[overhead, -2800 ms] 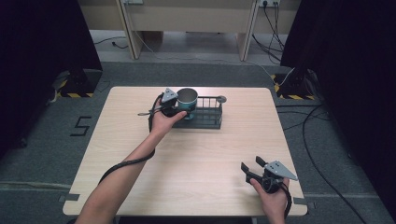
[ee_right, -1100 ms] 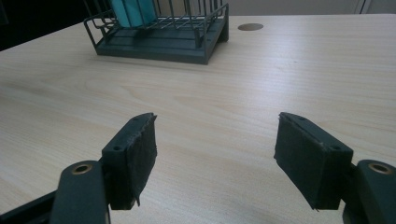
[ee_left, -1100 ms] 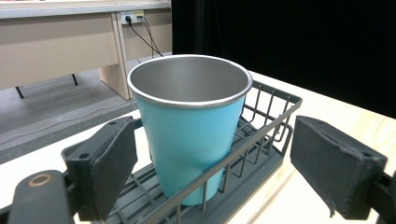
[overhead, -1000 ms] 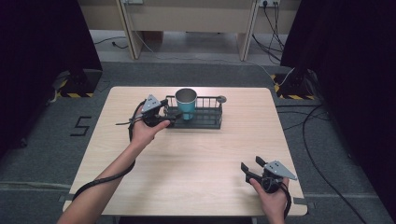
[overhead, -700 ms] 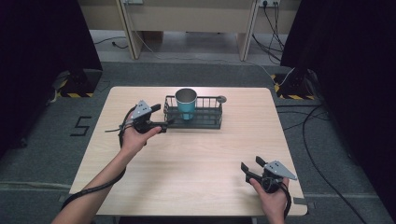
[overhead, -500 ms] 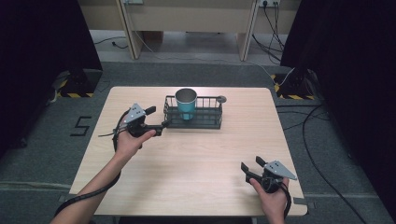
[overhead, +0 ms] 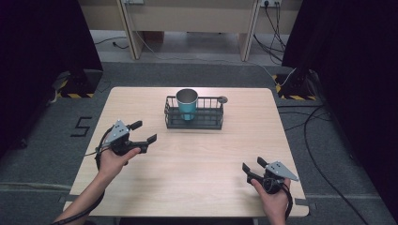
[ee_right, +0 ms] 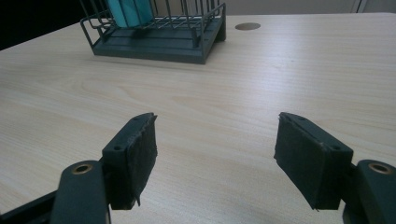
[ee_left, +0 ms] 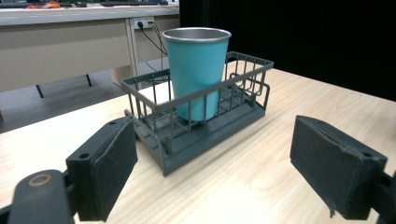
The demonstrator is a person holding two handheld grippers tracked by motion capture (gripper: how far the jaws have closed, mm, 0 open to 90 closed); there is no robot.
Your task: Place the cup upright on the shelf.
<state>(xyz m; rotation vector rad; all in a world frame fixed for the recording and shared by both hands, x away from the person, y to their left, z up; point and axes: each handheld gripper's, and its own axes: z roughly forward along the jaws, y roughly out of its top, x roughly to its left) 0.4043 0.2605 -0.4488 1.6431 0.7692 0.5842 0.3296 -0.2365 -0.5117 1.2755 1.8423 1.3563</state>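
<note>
My right gripper (ee_right: 215, 140) sits low over the table (ee_right: 261, 88), its two black jaws spread wide with bare light wood showing between them and nothing held. The padded faces look at each other across the gap; the pad (ee_right: 142, 149) on the left of the view is frayed along its lower edge. Well ahead, near the table's far edge, stands the dark wire basket (ee_right: 159, 37). Inside it, toward its left end, I see the lower part of the teal cup (ee_right: 130, 11), its top cut off. Just right of the basket, a small round grey disc (ee_right: 248, 26) lies flush in the tabletop.

Left tongs (overhead: 143, 131) back from cup (overhead: 187, 103)
</note>
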